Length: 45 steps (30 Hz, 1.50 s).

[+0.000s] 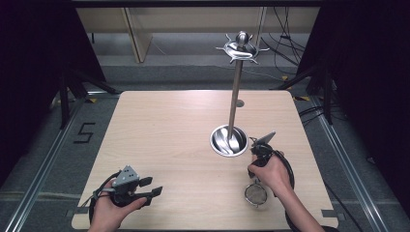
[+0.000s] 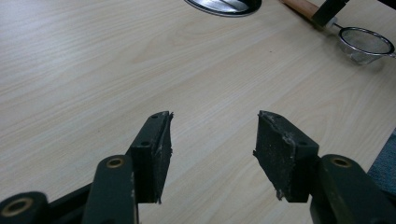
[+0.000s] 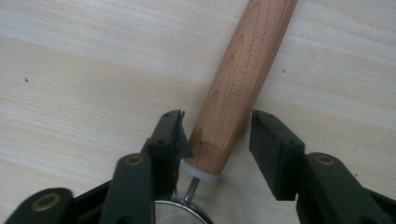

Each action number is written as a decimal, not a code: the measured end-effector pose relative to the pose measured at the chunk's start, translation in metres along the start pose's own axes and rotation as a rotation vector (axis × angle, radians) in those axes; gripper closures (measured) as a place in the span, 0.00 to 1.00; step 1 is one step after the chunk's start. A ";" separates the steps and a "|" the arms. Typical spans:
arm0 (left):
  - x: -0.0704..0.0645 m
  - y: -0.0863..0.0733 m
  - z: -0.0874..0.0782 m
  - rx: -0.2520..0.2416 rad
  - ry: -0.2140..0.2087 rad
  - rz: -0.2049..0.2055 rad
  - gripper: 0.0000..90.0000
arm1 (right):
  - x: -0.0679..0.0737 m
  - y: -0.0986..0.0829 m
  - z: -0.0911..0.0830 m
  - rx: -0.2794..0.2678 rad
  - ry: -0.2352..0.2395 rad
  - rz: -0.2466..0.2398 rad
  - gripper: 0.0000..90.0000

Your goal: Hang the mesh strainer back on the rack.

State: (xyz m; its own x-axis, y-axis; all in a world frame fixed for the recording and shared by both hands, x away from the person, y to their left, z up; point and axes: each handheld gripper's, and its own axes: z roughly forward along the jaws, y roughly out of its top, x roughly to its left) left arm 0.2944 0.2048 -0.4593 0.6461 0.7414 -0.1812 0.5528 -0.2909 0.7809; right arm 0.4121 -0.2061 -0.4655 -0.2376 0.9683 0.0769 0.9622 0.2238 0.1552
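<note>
**Straddling the strainer handle, jaws not yet closed**

Hovering low over the near right part of the surface (image 1: pixel 159 125), the right tool (image 3: pixel 215 128) has its two black jaws spread to either side of the strainer's wooden handle (image 3: pixel 238 79). From where I stand, that is the whole story: the handle runs straight away from the tool, its long axis lying nearly in line with the jaws, tilted a little to the right in the right gripper view. One jaw sits just against the wood near the pale collar; the other stands off with a clear gap. So the tool is open and around the handle, not clamped.

The strainer (image 1: pixel 256 194) lies flat on the surface, its mesh bowl toward the person, under the right hand (image 1: pixel 270 173), the handle pointing on toward the steel bowl (image 1: pixel 228 140) at the foot of the utensil stand (image 1: pixel 237 72).

Over on the near left, the left tool (image 2: pixel 212 135) waits with jaws wide and nothing between them, well apart from the strainer. The right hand is plainly the nearer one, and I judge the coming move needs only a squeeze across the handle's width.
</note>
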 end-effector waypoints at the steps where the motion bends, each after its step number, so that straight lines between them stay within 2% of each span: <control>1: -0.001 -0.001 0.001 -0.019 0.002 -0.005 0.50 | -0.004 0.000 0.001 0.004 0.040 -0.014 0.65; 3: -0.001 -0.001 0.001 -0.019 0.001 -0.005 0.50 | -0.004 -0.001 0.001 0.003 0.021 -0.031 0.66; 4: 0.000 0.000 0.001 -0.013 0.003 0.002 0.50 | 0.000 -0.001 -0.001 0.050 -0.013 0.026 0.68; 5: 0.000 0.000 0.001 -0.014 0.003 0.001 0.50 | -0.001 -0.002 -0.002 0.055 -0.016 0.004 0.68; 6: 0.000 0.000 0.001 -0.013 0.002 0.003 0.50 | -0.002 -0.001 -0.004 0.085 0.011 0.019 0.69; 8: 0.000 0.000 0.001 -0.005 -0.003 0.001 0.50 | -0.004 -0.002 -0.004 0.097 -0.009 0.003 0.72; 9: 0.000 0.000 0.002 -0.015 0.001 0.001 0.50 | -0.004 -0.002 -0.003 0.072 0.022 0.032 0.74; 10: 0.000 0.000 0.002 -0.015 0.001 0.001 0.50 | -0.003 -0.002 -0.003 0.071 0.027 0.049 0.75; 11: 0.001 0.000 0.001 -0.001 0.002 0.017 0.50 | -0.002 -0.002 -0.004 0.069 0.028 0.042 0.76; 13: 0.001 0.000 0.001 -0.001 0.002 0.017 0.50 | -0.004 -0.003 -0.004 0.069 0.023 0.014 0.76; 14: 0.001 0.000 0.001 -0.001 0.002 0.017 0.50 | -0.003 -0.003 -0.005 0.080 0.024 0.037 0.76; 16: 0.001 0.000 0.000 -0.001 0.003 0.019 0.50 | -0.003 -0.003 -0.005 0.080 0.028 0.034 0.76; 17: 0.000 0.000 0.001 -0.007 -0.004 0.001 0.50 | -0.004 -0.004 -0.004 0.073 0.018 0.008 0.76; 19: 0.001 0.000 0.001 -0.009 0.005 0.007 0.50 | -0.005 -0.004 -0.004 0.073 0.011 0.005 0.76; 20: 0.000 0.000 0.001 -0.003 -0.003 0.003 0.50 | -0.005 -0.004 -0.006 0.088 -0.010 -0.005 0.76; 23: 0.000 0.000 0.001 -0.016 0.002 0.005 0.50 | -0.006 -0.004 -0.006 0.092 -0.010 -0.016 0.77; 24: 0.000 0.000 0.001 -0.016 0.001 0.005 0.50 | -0.005 -0.004 -0.006 0.094 -0.009 0.007 0.77; 25: 0.000 0.000 0.001 -0.017 0.001 0.004 0.50 | -0.005 -0.005 -0.005 0.069 -0.018 0.003 0.77; 26: 0.000 0.000 0.001 -0.014 0.003 0.007 0.50 | -0.008 -0.005 -0.006 0.087 -0.025 -0.025 0.77; 27: 0.000 0.000 0.001 -0.014 0.003 0.007 0.50 | -0.008 -0.005 -0.006 0.087 -0.025 -0.025 0.77; 28: 0.001 0.000 0.000 -0.002 0.002 0.009 0.50 | -0.009 -0.007 -0.007 0.062 -0.024 -0.045 0.77; 29: 0.001 0.000 0.000 -0.002 0.002 0.009 0.51 | -0.009 -0.007 -0.007 0.062 -0.024 -0.045 0.77; 30: 0.003 0.000 -0.002 0.011 0.003 0.023 0.50 | -0.009 -0.010 -0.010 0.038 0.013 -0.027 0.77; 31: 0.003 0.000 -0.002 0.011 0.003 0.023 0.51 | -0.009 -0.010 -0.010 0.038 0.013 -0.027 0.77; 32: 0.003 0.000 -0.002 0.010 0.006 0.023 0.51 | -0.010 -0.011 -0.012 0.040 -0.008 -0.037 0.77; 33: 0.003 0.000 -0.002 0.009 -0.001 0.026 0.50 | -0.012 -0.014 -0.016 0.031 0.007 -0.034 0.77; 34: 0.001 0.000 -0.001 -0.015 -0.001 0.001 0.51 | -0.011 -0.015 -0.016 0.003 0.003 -0.016 0.77; 35: 0.002 0.000 -0.001 -0.010 0.006 0.007 0.51 | -0.010 -0.017 -0.017 -0.024 0.033 0.009 0.77; 37: 0.003 0.000 -0.002 -0.003 0.005 0.007 0.51 | -0.011 -0.018 -0.021 -0.038 0.029 0.001 0.77; 38: 0.003 0.000 -0.002 -0.007 0.006 0.004 0.51 | -0.012 -0.019 -0.023 -0.050 0.021 -0.008 0.77; 39: 0.003 0.000 -0.001 -0.024 0.009 -0.002 0.51 | -0.012 -0.020 -0.025 -0.062 0.034 -0.002 0.77; 41: 0.003 0.000 -0.001 -0.025 0.009 -0.004 0.51 | -0.014 -0.020 -0.026 -0.069 0.030 -0.021 0.77; 42: 0.003 0.000 -0.002 -0.015 0.008 -0.004 0.51 | -0.014 -0.022 -0.029 -0.106 0.050 -0.013 0.77; 43: 0.003 0.000 -0.002 -0.015 0.008 -0.004 0.51 | -0.014 -0.022 -0.029 -0.106 0.050 -0.013 0.77; 44: 0.004 0.000 -0.003 -0.011 0.007 -0.003 0.51 | -0.012 -0.024 -0.033 -0.130 0.070 0.001 0.77; 45: 0.004 0.000 -0.002 -0.020 0.014 -0.005 0.51 | -0.013 -0.024 -0.034 -0.149 0.063 -0.002 0.77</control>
State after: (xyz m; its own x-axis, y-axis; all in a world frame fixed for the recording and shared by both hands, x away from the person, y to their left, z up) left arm 0.2957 0.2092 -0.4590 0.6360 0.7513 -0.1764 0.5450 -0.2755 0.7919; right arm 0.3873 -0.2276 -0.4363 -0.2523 0.9579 0.1370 0.9323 0.2027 0.2996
